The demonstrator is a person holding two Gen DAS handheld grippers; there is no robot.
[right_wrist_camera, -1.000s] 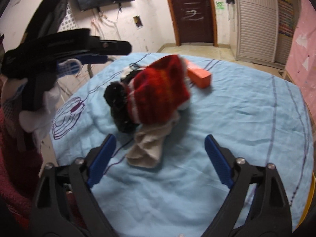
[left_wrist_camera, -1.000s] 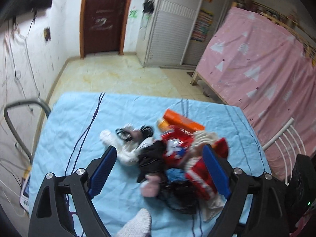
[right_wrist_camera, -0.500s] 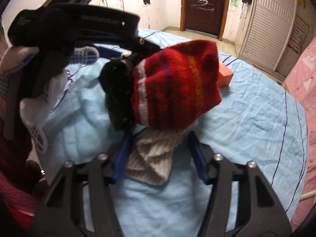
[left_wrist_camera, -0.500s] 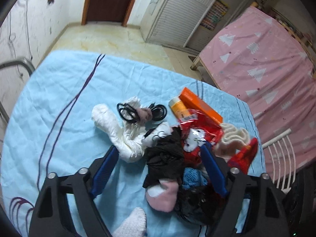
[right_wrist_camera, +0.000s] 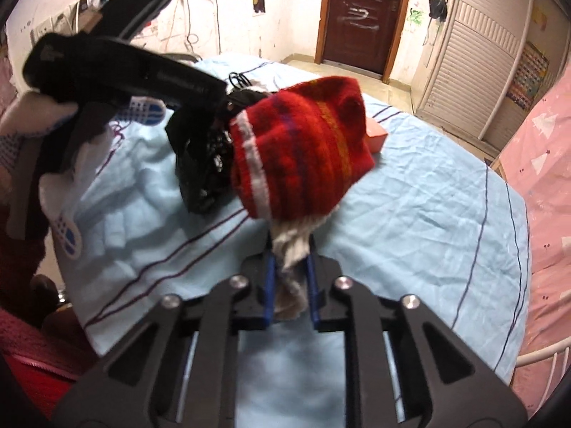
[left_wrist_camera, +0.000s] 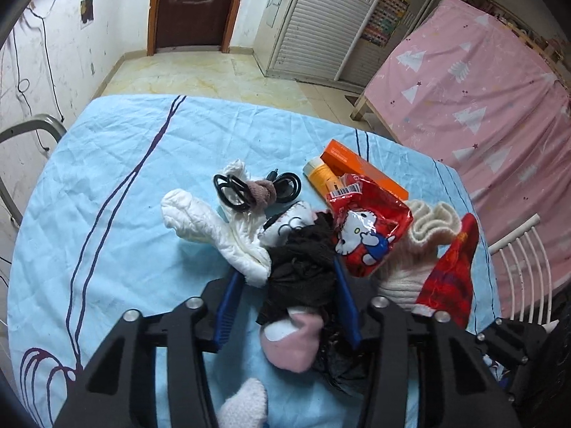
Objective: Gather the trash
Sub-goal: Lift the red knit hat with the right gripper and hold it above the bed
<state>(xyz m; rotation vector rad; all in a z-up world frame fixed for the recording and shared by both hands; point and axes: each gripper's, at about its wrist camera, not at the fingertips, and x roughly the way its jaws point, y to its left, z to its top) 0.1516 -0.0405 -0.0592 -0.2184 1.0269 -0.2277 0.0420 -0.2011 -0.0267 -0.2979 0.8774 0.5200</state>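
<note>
A heap of things lies on the blue-clothed table (left_wrist_camera: 107, 164): a red Hello Kitty wrapper (left_wrist_camera: 367, 228), an orange box (left_wrist_camera: 360, 167), an orange tube (left_wrist_camera: 321, 178), a white padded sheet (left_wrist_camera: 214, 228), black cable (left_wrist_camera: 257, 185), a black cloth (left_wrist_camera: 303, 267), a pink-toed sock (left_wrist_camera: 292, 335). My left gripper (left_wrist_camera: 289, 303) is shut on the black cloth. My right gripper (right_wrist_camera: 291, 274) is shut on a cream cloth (right_wrist_camera: 291, 249) that hangs under a red knitted sock (right_wrist_camera: 303, 149); both also show in the left wrist view (left_wrist_camera: 446, 278).
The left gripper's body and gloved hand (right_wrist_camera: 89, 82) fill the left of the right wrist view. A pink-covered bed (left_wrist_camera: 481, 89) stands to the right, a white chair back (left_wrist_camera: 521, 260) at the table's right edge, a metal chair frame (left_wrist_camera: 25, 132) at its left.
Both grippers have closed: the left onto the black cloth in the heap, the right onto the cream cloth under the red sock. The red sock has risen and moved closer to the right camera.
</note>
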